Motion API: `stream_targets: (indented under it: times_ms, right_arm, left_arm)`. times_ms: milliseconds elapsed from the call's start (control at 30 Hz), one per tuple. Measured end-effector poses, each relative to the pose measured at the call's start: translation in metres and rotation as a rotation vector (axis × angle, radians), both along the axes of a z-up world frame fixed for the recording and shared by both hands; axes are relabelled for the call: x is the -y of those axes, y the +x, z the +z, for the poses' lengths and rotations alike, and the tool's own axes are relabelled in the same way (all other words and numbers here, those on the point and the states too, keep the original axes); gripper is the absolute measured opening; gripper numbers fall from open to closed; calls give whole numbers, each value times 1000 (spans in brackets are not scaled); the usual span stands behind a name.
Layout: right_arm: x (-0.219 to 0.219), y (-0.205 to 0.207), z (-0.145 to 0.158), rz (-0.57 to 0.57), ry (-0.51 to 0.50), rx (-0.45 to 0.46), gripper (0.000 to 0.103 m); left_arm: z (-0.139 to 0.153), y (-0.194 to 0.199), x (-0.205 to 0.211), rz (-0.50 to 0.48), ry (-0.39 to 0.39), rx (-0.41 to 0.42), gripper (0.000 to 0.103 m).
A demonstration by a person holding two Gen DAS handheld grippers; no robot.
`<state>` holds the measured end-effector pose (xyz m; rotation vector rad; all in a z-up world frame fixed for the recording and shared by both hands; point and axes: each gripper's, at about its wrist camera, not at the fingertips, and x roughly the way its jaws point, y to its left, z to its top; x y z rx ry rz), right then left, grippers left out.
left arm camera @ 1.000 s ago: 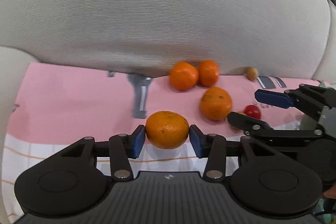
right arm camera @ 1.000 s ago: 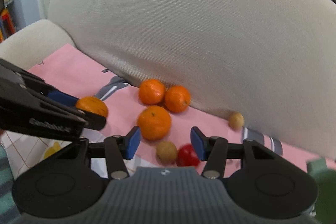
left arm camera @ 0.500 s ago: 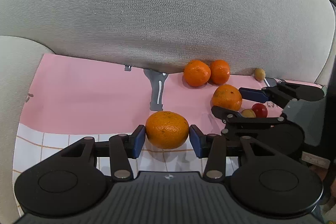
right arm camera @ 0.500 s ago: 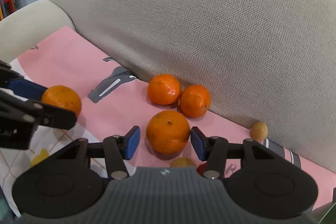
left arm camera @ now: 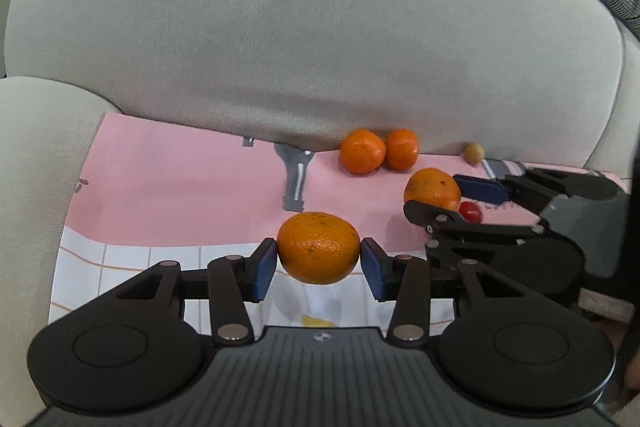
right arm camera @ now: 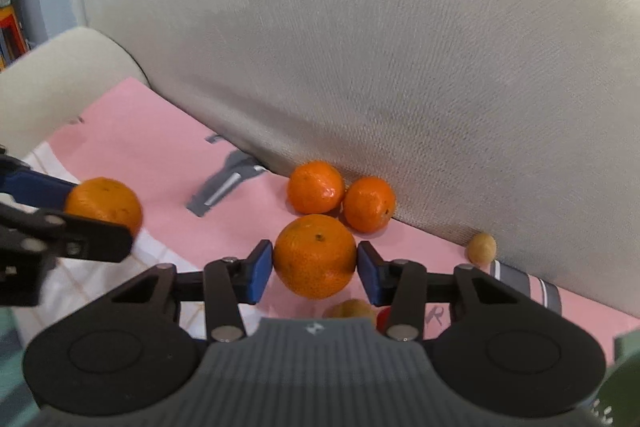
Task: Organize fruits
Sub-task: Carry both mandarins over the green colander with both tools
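The left gripper point(left arm camera: 319, 264) is closed on a mandarin point(left arm camera: 319, 247), a squat, dimpled orange fruit pinched at its sides between two blue pads point(left arm camera: 265, 264), held above the white checked part of a cloth point(left arm camera: 168, 187) whose far part is plain pink with a grey printed figure. The right gripper point(right arm camera: 315, 266) has its blue pads point(right arm camera: 258, 266) against both sides of a second mandarin point(right arm camera: 315, 255), rounder, with a dark stem scar on top; whether that fruit is lifted or resting on the pink cloth cannot be told. There are four mandarins in all: the two in the grippers and two smaller, glossier ones point(right arm camera: 316, 187) point(right arm camera: 369, 203) lying side by side and touching, tucked against the foot of the sofa backrest point(right arm camera: 400, 47). The backrest is a bulging cushion of beige fabric with a fine woven weave. Two small tan, matte, roundish fruits show: one point(right arm camera: 481, 247) at the cushion's foot to the right of the mandarin pair, the other point(right arm camera: 351, 309) just below the right gripper's mandarin and partly hidden by the gripper body. One small, shiny red fruit point(left arm camera: 470, 211) lies on the pink cloth beside the right gripper's lower finger, seen from the left wrist view. Both grippers are matte black plastic with ribbed grey bodies and round metal pins at the linkage joints.
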<state>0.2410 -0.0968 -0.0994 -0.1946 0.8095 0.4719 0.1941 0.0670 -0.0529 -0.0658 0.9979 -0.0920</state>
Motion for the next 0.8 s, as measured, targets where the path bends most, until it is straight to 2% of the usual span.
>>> stream_targets:
  times_ms: [433, 800]
  right_arm:
    - [76, -79, 54, -62, 78, 66, 44]
    - [156, -118, 68, -175, 71, 112, 44]
  left_arm:
    - [44, -29, 59, -105, 4, 58, 52]
    - [60, -43, 140, -305, 27, 61, 52]
